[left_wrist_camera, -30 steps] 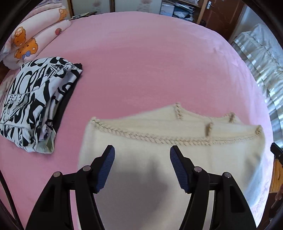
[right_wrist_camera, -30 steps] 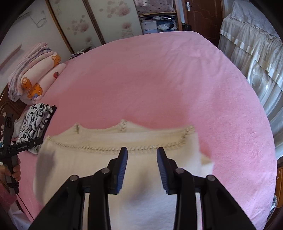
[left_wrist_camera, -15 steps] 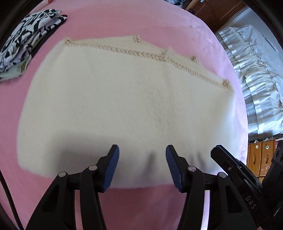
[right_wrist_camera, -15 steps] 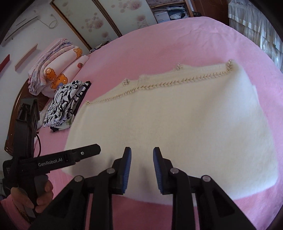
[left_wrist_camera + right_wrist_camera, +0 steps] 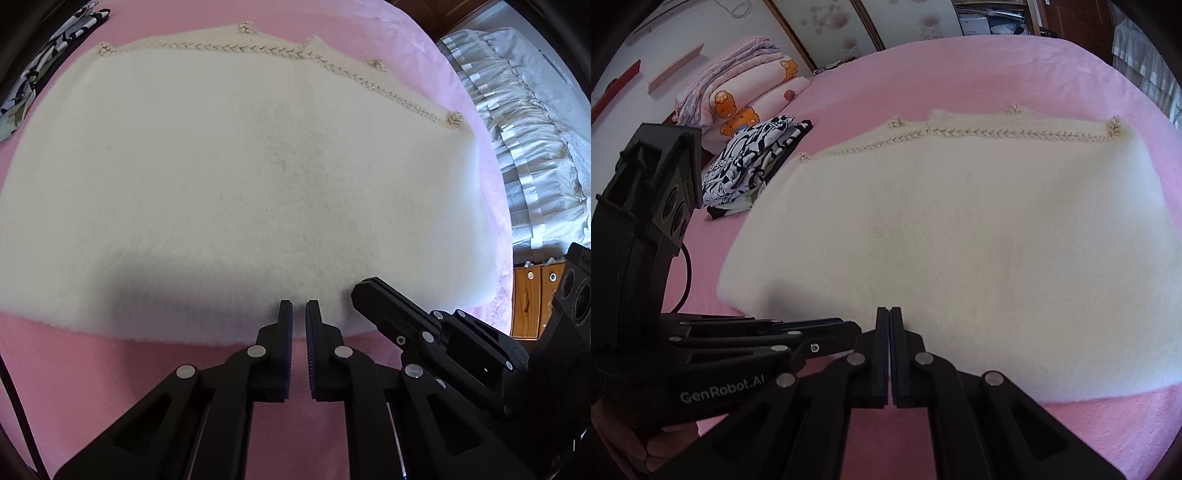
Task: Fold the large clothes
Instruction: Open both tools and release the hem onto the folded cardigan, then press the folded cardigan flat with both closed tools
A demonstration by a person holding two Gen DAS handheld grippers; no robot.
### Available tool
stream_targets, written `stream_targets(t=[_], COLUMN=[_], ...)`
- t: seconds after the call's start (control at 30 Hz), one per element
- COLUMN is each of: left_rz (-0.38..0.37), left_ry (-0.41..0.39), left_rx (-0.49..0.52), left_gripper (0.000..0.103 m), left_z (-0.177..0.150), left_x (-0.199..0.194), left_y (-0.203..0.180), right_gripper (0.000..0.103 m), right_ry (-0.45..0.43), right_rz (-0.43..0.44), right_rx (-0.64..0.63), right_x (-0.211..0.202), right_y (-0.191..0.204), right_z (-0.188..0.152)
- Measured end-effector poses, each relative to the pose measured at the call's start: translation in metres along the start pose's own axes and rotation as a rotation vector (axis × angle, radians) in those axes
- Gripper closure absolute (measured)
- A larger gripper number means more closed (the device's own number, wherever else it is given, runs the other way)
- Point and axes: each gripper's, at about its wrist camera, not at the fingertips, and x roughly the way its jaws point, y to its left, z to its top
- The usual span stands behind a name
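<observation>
while the left gripper [image 5: 299, 314] and right gripper [image 5: 890, 314] sit side by side with jaws that have just been closing, both now pinched narrow at the cream garment's [image 5: 236, 177] near hem, whether any fleece is caught i cannot tell. it lies flat on the pink bed [image 5: 960, 66], straight ahead of both. it looks soft, thick and light, likely floppy, best taken at that hem. its long axis runs crosswise, braided edge [image 5: 1015, 133] farthest, patterned clothes [image 5: 753, 162] beyond left.
</observation>
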Motion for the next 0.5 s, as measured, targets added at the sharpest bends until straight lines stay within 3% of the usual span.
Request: stream_targets(t=[0.1,0.27,0.5], left_rz=[0.013,0.087,0.149], left_ry=[0.011,-0.018,-0.028], left_rx=[-0.050,-0.047,-0.115], left_gripper=[0.098,0.098,0.098], left_z=[0.001,-0.002,-0.003], left_x=[0.010,0.016,0.006], left_y=[0.003,0.005,0.040], right_gripper=[0.103,0.103,0.103], right_ry=[0.051,0.065,0.066], right_rz=[-0.001,0.017,-0.075], right_rx=[-0.007,-0.012,0.028], right_x=[0.011,0.020,0.006], right_y=[-0.005,-0.013,-0.054], right_z=[-0.001,0.000,-0.009])
